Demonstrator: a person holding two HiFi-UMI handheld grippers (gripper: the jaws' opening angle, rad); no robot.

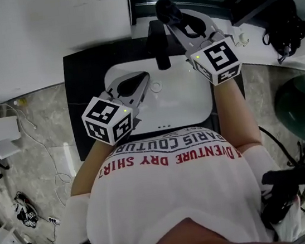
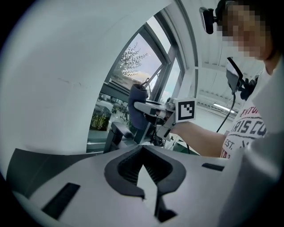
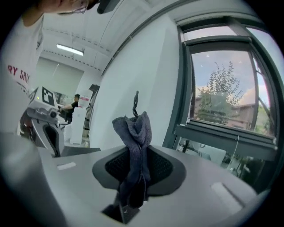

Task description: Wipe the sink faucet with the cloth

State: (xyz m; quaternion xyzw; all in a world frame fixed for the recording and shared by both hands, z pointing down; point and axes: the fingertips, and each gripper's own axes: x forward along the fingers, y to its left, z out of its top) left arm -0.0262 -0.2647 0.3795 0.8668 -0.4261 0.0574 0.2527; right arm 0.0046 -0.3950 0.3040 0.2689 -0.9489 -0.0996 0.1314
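Jaws of the right gripper pinch the bunched cloth, which pokes just past their tips beside the faucet (the left gripper has its jaws pressed together, empty), so a hard rub could drag it loose or let bare tips strike the faucet

The counter is a dark slab, seen from above. A white sink, rectangular with rounded corners, sits on it at centre. A black faucet stands upright at the sink's 12 o'clock edge. A bare strip of counter shows on the sink's 9 o'clock side. The floor, grey and stone-patterned, lies at the counter's 9 o'clock. A thin white cable trails across it. Dark tangled gear lies on the floor toward 7 o'clock; its type cannot be determined.
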